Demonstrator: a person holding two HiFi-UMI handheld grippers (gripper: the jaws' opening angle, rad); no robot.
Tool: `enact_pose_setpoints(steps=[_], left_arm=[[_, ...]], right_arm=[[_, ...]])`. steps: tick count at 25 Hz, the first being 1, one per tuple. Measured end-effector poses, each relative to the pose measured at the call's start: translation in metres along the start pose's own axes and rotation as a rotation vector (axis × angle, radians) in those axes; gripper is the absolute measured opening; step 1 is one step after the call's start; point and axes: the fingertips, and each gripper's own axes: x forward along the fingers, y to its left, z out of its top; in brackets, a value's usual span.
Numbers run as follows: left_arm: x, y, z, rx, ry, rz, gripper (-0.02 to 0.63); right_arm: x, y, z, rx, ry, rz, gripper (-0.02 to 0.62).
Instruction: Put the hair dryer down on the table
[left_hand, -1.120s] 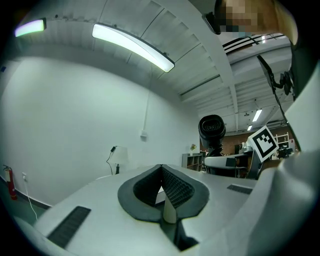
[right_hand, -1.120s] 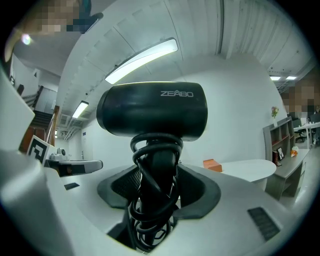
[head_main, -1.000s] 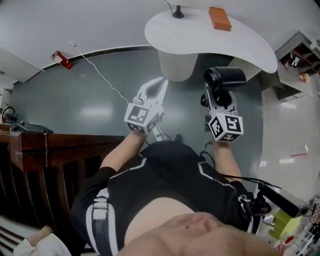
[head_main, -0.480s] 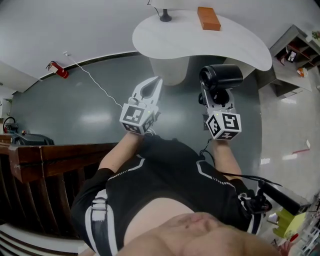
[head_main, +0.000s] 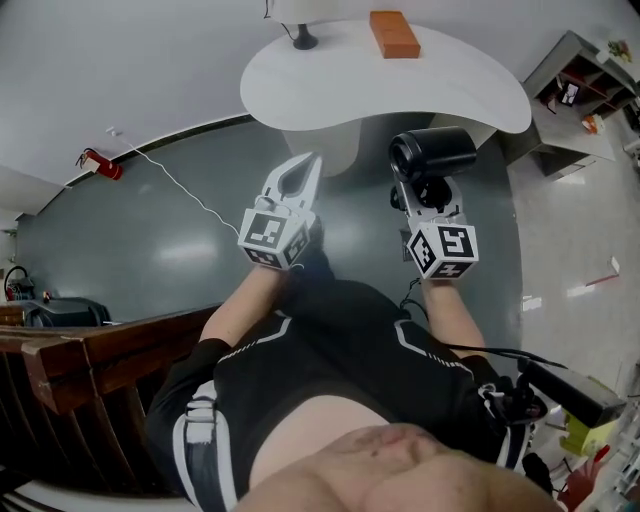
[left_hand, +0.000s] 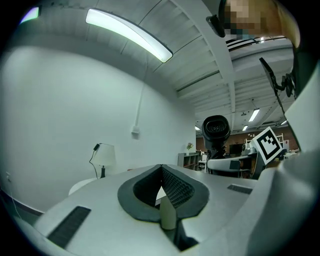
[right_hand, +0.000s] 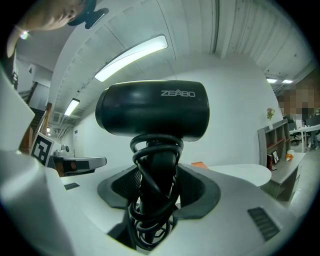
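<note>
A black hair dryer (head_main: 432, 152) stands upright in my right gripper (head_main: 424, 188), which is shut on its handle. In the right gripper view the dryer's barrel (right_hand: 152, 107) lies crosswise above the jaws, and the cord-wrapped handle (right_hand: 151, 197) sits between the pads. My left gripper (head_main: 303, 165) is shut with nothing in it; in its own view the left gripper (left_hand: 161, 167) shows its pads meeting at the tip. Both grippers point level towards the white table (head_main: 450, 95), just short of its near edge. The left gripper view shows the hair dryer (left_hand: 216, 129) off to the right.
On the table lie an orange box (head_main: 393, 33) and a lamp base (head_main: 304, 40). The table's pedestal (head_main: 325, 150) stands ahead of my left gripper. A shelf unit (head_main: 580, 75) is at the right, a wooden railing (head_main: 90, 345) at the left. A red fire extinguisher (head_main: 98, 165) lies on the floor.
The table has come closer to both grippers and slid left in the head view. Both grippers have travelled forward together, the dryer still gripped upright.
</note>
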Motion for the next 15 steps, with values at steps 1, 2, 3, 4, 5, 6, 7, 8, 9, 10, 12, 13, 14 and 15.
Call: enact_pose_setpoints(steps=[1, 2, 3, 4, 5, 6, 7, 8, 9, 10, 12, 13, 14, 15], left_arm=[[0.007, 0.003, -0.002, -0.006, 0.000, -0.010, 0.031], [0.015, 0.006, -0.004, -0.010, -0.001, -0.020, 0.031], [0.023, 0.010, -0.006, -0.013, -0.001, -0.030, 0.032], [0.032, 0.015, -0.007, -0.014, -0.001, -0.039, 0.031], [0.041, 0.021, -0.008, -0.017, -0.001, -0.049, 0.032], [0.050, 0.025, -0.008, -0.020, -0.001, -0.059, 0.032], [0.058, 0.029, -0.008, -0.022, -0.002, -0.069, 0.032], [0.066, 0.033, -0.008, -0.023, -0.003, -0.079, 0.031], [0.074, 0.037, -0.008, -0.024, -0.004, -0.088, 0.031], [0.082, 0.041, -0.007, -0.025, -0.005, -0.097, 0.032], [0.096, 0.049, -0.006, -0.028, -0.005, -0.113, 0.032], [0.104, 0.054, -0.005, -0.030, -0.003, -0.119, 0.031], [0.111, 0.060, -0.005, -0.031, -0.001, -0.125, 0.031], [0.119, 0.065, -0.004, -0.031, 0.002, -0.131, 0.031]], right_arm=[[0.005, -0.004, -0.001, -0.004, 0.002, -0.008, 0.235], [0.012, -0.008, -0.001, -0.009, 0.004, -0.016, 0.235], [0.019, -0.012, -0.002, -0.012, 0.005, -0.024, 0.235], [0.027, -0.015, -0.002, -0.013, 0.006, -0.032, 0.235], [0.035, -0.018, -0.001, -0.014, 0.006, -0.040, 0.235], [0.043, -0.021, -0.001, -0.014, 0.008, -0.047, 0.233], [0.050, -0.024, -0.001, -0.014, 0.010, -0.053, 0.235], [0.057, -0.027, 0.000, -0.014, 0.014, -0.058, 0.233], [0.064, -0.030, 0.000, -0.014, 0.016, -0.063, 0.235], [0.070, -0.032, -0.001, -0.015, 0.018, -0.068, 0.235], [0.084, -0.038, -0.002, -0.011, 0.024, -0.081, 0.235], [0.091, -0.041, -0.003, -0.006, 0.028, -0.087, 0.235], [0.099, -0.044, -0.003, 0.000, 0.032, -0.092, 0.235], [0.107, -0.047, -0.004, 0.004, 0.035, -0.097, 0.235]])
